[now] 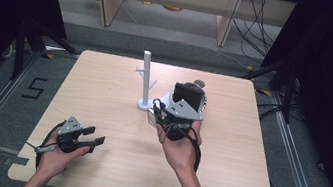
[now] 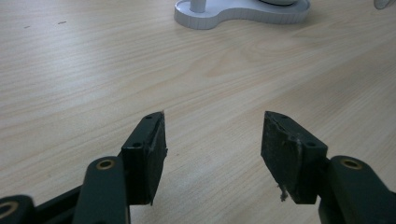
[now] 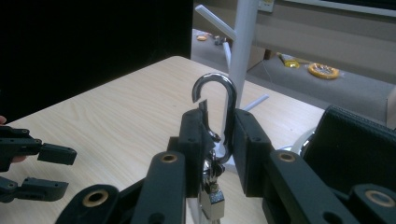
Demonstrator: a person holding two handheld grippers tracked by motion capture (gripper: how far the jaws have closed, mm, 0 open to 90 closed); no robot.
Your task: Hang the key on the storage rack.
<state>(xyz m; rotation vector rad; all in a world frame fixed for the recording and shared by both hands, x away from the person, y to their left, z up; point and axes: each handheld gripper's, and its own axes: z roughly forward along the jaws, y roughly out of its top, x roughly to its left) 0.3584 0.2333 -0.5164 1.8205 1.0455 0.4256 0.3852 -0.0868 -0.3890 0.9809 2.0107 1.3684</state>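
The light wooden table [image 1: 103, 93] carries a white stand [image 1: 146, 77]: a tall post with short pegs, rising from a flat white base that sits a little behind the table's middle, toward the far edge.

The right tool [image 3: 218, 135] is held just beside that stand, on its right, near the middle of the table. Its jaws are closed on a silver carabiner hook [image 3: 215, 105], whose curved top rises above the jaw tips with its gate slightly open. Below the jaws a small metal padlock [image 3: 212, 201] hangs from the hook. In the right gripper view the white post stands directly behind the hook. A black boxy object [image 3: 355, 140] lies at the right of that view; what it is cannot be told.

The left tool [image 1: 93, 135] rests in the person's left hand [image 1: 55, 157] near the table's near-left corner, well apart from the stand. Its jaws stand wide apart with nothing between them, bare wood showing in the gap, and the stand's base [image 2: 243, 11] lies far ahead of them.
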